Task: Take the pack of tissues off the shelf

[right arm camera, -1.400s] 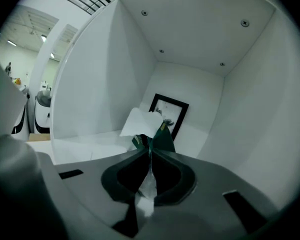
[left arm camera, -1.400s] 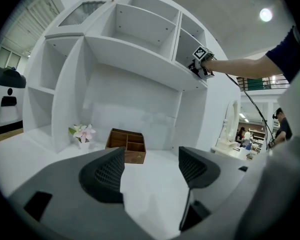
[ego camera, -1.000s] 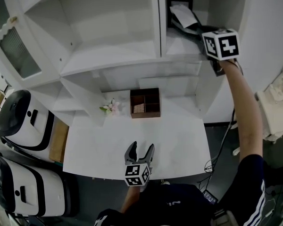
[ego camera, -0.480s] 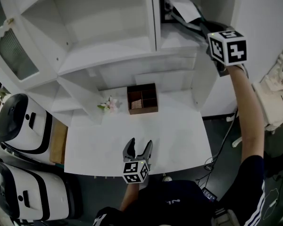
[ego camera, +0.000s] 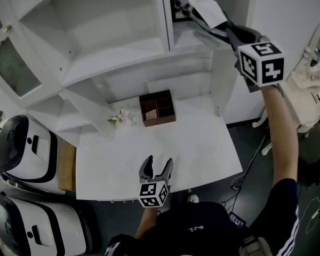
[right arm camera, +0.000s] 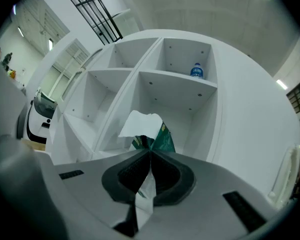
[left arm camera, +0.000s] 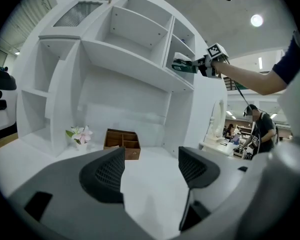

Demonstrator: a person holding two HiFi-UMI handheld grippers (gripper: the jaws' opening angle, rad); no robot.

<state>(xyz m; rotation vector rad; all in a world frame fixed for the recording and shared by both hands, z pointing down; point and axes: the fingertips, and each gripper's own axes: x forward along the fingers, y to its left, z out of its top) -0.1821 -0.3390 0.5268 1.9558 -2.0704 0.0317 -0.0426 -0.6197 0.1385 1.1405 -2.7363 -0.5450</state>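
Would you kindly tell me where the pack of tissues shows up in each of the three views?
Head view: pack of tissues at top right, held by the right tongs.
Left gripper view: pack of tissues upper right of centre, at the white shelf unit's front.
Right gripper view: pack of tissues at centre, pinched between the jaws.
Shared landmark: the white shelf unit.

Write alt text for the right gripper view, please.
The right gripper is shut on a green-and-white pack of tissues, held up before a white shelf unit. A small bottle stands in its upper right compartment.
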